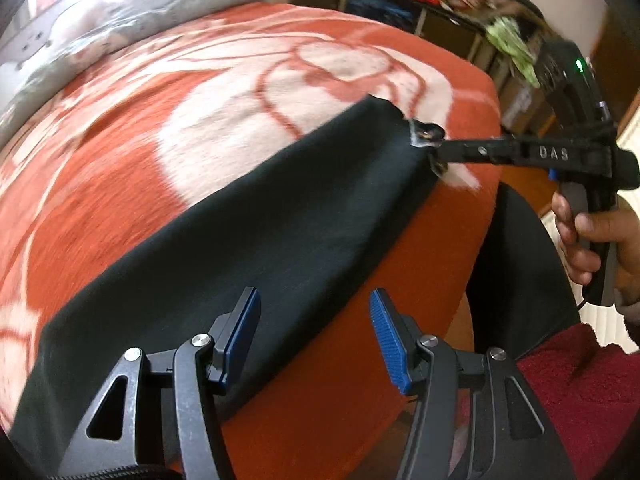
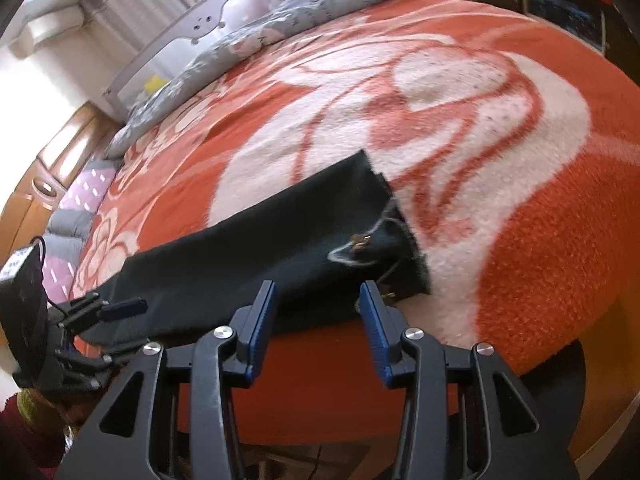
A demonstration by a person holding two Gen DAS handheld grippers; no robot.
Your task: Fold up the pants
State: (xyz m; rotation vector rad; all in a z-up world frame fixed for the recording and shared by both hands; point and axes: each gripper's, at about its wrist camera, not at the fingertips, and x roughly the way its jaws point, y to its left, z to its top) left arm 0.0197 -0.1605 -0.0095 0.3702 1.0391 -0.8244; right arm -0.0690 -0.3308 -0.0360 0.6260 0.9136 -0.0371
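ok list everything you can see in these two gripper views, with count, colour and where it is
pants: one, black, laid flat along the near edge of the bed
blanket: one, orange with white floral pattern, covering the bed
bedding: one heap, grey patterned, at the far end of the bed
shelves: dark, piled with mixed-colour clothes, beyond the bed
left gripper: one, black with blue fingers, open, above the pants
right gripper: one, black with blue fingers, open, at the pants' waist end
hand: one, holding the right gripper's handle
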